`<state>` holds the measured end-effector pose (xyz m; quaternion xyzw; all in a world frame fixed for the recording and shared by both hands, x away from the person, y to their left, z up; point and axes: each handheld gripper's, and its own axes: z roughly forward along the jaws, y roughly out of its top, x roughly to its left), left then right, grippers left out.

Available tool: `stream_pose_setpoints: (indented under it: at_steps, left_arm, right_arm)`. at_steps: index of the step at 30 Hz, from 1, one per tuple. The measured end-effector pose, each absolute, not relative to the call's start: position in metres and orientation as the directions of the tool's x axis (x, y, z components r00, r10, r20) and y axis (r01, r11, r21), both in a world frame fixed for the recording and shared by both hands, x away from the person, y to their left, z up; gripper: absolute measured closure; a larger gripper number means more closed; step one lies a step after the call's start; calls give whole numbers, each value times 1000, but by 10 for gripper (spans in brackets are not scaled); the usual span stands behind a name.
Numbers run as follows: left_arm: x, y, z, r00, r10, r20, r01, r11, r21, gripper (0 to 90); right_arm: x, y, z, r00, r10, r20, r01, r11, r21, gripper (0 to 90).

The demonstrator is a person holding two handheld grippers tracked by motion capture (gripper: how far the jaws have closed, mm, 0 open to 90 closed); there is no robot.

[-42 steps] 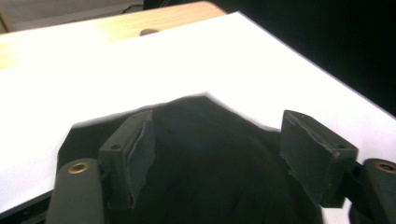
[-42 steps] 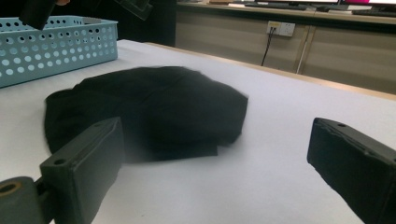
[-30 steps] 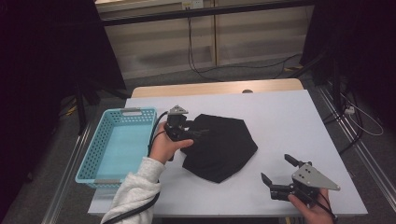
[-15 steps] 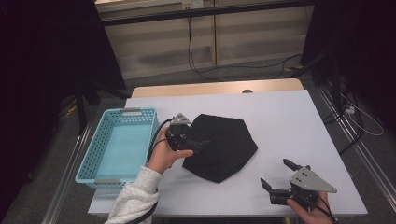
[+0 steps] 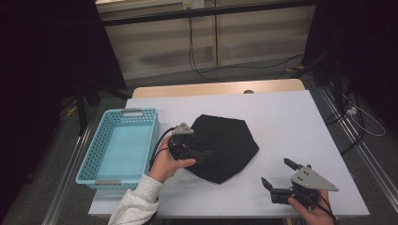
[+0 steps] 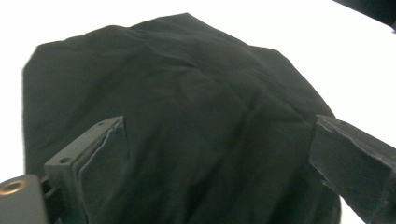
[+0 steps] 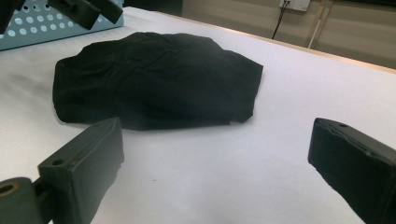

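Black cloth (image 5: 224,146), folded into a rough pentagon of soft, matte, faintly creased fabric, lies at centre frame on the smooth white table (image 5: 291,122). Left gripper (image 5: 202,154) sits over the cloth's left edge; its jaws have just been opening and now stand wide, cloth beneath them, nothing pinched. Right gripper (image 5: 277,174), lower right, jaws apart and empty, well clear of the cloth. Perforated light-blue plastic basket (image 5: 96,150), rectangular, at left.
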<state>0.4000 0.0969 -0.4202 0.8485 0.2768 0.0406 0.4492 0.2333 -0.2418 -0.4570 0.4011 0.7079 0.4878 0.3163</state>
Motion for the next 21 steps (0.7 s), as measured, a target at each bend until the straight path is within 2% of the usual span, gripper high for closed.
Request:
stream_pose_setpoints:
  at_steps: [21]
  left_arm:
    - [381,75,-434,870,459,-179,415,-487,768,126]
  right_arm:
    - [234,-238,-456,-495,866,-63,252,212,944,30]
